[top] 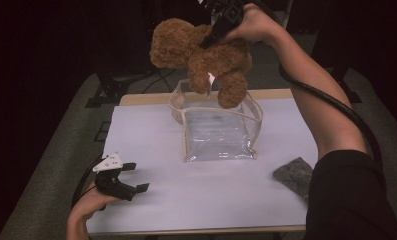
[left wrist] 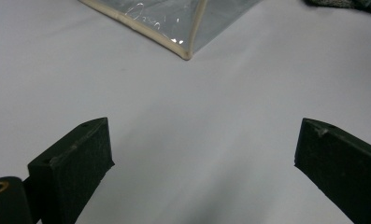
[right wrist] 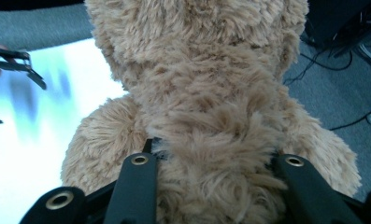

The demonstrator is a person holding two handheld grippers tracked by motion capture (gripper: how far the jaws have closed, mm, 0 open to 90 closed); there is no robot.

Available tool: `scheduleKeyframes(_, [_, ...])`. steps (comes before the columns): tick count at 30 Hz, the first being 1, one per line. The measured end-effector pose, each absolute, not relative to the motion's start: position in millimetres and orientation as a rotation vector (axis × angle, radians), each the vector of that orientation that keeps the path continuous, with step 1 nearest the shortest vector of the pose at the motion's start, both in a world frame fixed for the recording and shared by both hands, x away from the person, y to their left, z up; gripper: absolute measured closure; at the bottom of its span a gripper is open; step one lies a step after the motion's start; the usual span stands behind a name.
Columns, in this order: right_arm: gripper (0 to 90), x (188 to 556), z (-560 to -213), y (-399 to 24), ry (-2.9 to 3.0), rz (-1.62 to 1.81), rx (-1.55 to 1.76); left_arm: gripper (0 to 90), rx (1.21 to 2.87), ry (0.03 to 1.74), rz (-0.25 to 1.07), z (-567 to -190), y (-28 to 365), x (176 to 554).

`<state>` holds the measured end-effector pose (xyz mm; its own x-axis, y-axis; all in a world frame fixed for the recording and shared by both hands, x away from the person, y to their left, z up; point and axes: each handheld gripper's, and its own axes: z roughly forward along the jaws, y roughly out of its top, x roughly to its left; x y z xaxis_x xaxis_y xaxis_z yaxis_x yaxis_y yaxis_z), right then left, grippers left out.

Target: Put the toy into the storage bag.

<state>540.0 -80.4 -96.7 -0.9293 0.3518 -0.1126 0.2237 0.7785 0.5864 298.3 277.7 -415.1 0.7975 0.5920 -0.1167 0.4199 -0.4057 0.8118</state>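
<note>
Above far end of worktop (top: 151, 200): one brown teddy bear (top: 201, 52), in air, over one clear plastic pouch (top: 218, 130), legs just above pouch's open mouth. Right gripper (top: 211, 37) jaws pinching bear's body. Pouch: nothing seen inside, lying on white worktop, open end toward far edge. One grey felt piece (top: 293, 175) near right edge, apart from pouch. Left gripper (top: 136, 177) near front left corner, jaws spread, nothing between them.

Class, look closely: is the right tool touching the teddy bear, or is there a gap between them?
Touching. In the right gripper view, the right tool has both black jaws pressed into the teddy bear's fur, and the high view shows the bear lifted above the clear bag.
</note>
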Motion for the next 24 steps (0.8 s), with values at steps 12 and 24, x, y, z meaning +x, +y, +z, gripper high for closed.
scheduleKeyframes(12, [63.4, 535.0, -119.5, -67.1, 2.781, 0.836, 0.429, 3.3, 2.068, 0.741, 0.222, -417.0, 274.6, 297.9])
scheduleKeyframes(24, [63.2, 492.1, -125.0, -43.9, 2.823, 0.837, 0.307, 3.3, 2.065, 0.731, 0.226, -414.6, 273.2, 295.8])
